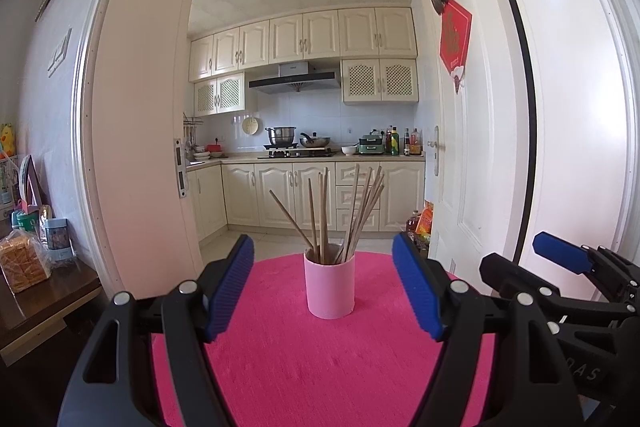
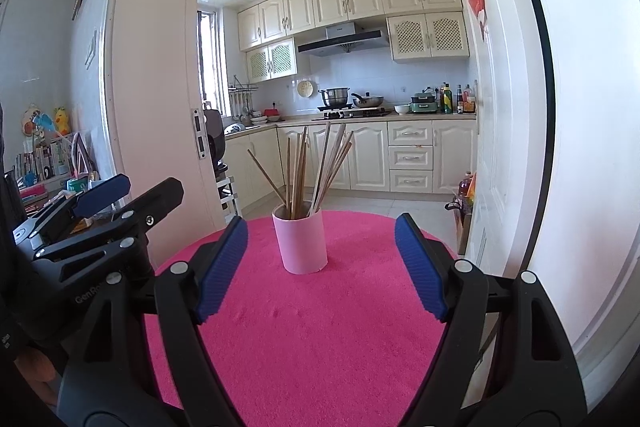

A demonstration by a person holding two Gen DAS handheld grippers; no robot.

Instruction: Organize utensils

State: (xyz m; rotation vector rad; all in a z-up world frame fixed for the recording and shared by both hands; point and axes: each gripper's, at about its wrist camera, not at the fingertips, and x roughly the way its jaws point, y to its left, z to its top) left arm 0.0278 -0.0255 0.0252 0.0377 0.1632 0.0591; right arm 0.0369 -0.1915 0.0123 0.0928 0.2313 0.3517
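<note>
A pink cup [image 1: 330, 285] stands upright on a round magenta mat [image 1: 312, 359], holding several wooden chopsticks [image 1: 340, 211] that fan out of its top. My left gripper [image 1: 323, 263] is open, its blue pads apart, with the cup a little ahead between the fingers and nothing held. In the right wrist view the same cup [image 2: 305, 242] with its chopsticks [image 2: 316, 169] sits ahead on the mat [image 2: 320, 327]. My right gripper [image 2: 321, 247] is open and empty too. Each gripper shows at the edge of the other's view: the right one [image 1: 568, 259], the left one [image 2: 108, 193].
Beyond the mat an open doorway leads into a kitchen with cream cabinets [image 1: 304, 195] and a stove with pots [image 1: 298, 143]. A white door [image 1: 480, 147] stands to the right. At the left, a dark side table [image 1: 44, 299] carries bread and jars.
</note>
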